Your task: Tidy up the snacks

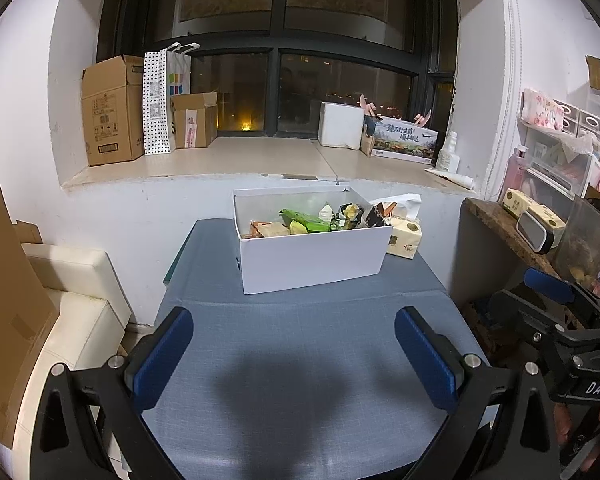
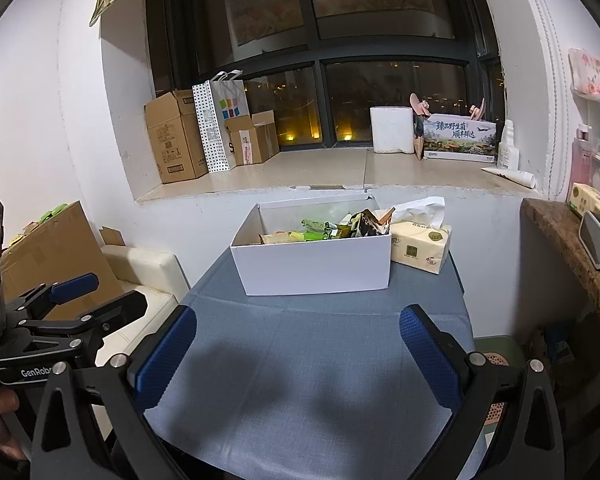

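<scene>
White box at the far end of the blue-clothed table, holding the snack packets (green wrappers among them); tissue pack touching its right side. Left gripper and right gripper both spread wide and empty, above bare cloth

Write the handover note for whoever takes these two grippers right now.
Left gripper: open, empty, over bare blue tablecloth.
Right gripper: open, empty, same height, beside it.
White box sits at the table's far end; snack packets are piled inside, mostly toward its right side.
Tissue pack stands against the box's right side.
Done: no loose snacks show on the cloth.
Left: possibly tidying the pile.
</scene>
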Demonstrator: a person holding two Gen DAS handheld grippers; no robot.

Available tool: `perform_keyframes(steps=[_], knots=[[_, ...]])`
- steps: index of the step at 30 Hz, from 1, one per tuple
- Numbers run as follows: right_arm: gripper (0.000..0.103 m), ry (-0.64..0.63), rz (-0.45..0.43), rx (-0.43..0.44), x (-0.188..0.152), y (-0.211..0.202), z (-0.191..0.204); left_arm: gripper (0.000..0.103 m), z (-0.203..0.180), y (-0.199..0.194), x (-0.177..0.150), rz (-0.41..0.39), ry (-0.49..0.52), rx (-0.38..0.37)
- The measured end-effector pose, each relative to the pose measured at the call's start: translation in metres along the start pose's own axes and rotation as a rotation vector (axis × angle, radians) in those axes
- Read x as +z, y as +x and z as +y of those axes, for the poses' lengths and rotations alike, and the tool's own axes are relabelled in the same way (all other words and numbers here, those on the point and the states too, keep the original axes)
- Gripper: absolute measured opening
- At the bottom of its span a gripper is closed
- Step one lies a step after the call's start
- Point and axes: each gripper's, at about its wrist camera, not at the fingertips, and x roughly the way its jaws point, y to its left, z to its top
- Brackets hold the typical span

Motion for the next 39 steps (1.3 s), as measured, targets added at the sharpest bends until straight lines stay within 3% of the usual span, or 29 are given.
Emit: perform_keyframes(steps=[39], knots=[[0.103, 0.0, 0.006, 0.011, -0.0038, -0.001, 0.004, 0.103, -0.002, 0.0024, -0.0033, 0.006, -0.004, -0.006]])
